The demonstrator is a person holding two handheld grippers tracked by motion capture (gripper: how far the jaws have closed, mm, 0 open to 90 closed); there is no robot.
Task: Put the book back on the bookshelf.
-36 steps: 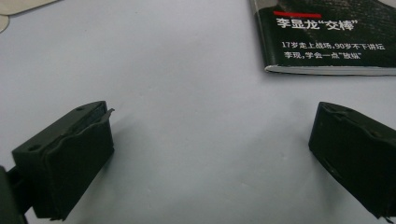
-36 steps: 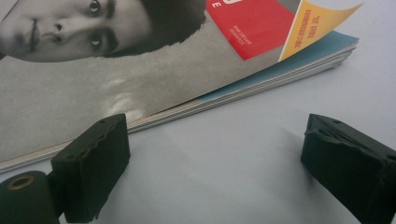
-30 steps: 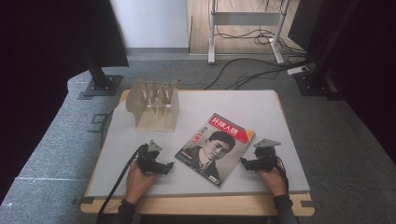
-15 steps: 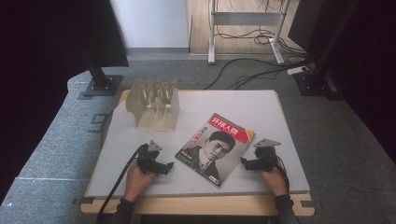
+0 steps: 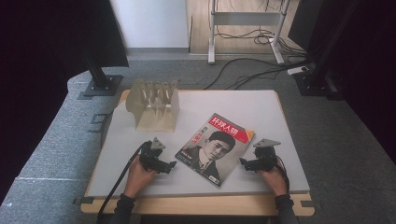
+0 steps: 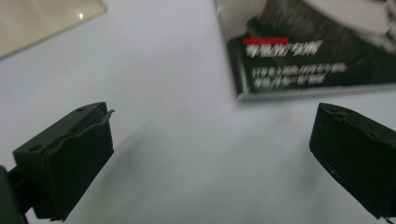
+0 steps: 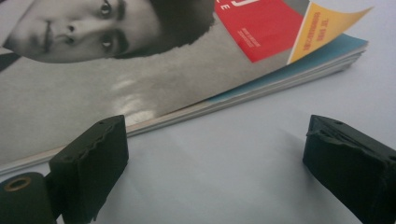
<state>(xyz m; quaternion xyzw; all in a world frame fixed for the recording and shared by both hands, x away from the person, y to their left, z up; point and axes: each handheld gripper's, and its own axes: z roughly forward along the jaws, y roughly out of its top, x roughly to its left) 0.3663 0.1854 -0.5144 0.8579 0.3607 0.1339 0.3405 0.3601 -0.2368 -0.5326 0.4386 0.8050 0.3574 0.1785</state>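
Both tongs, left [image 5: 172,164] and right [image 5: 243,162], gape beside the magazine [image 5: 215,147]; a shallow pinch could tear its cover.

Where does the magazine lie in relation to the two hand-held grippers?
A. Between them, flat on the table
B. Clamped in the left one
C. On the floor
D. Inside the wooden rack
A: the magazine lies flat on the table, with the left hand-held gripper open on one side and the right hand-held gripper open on the other.
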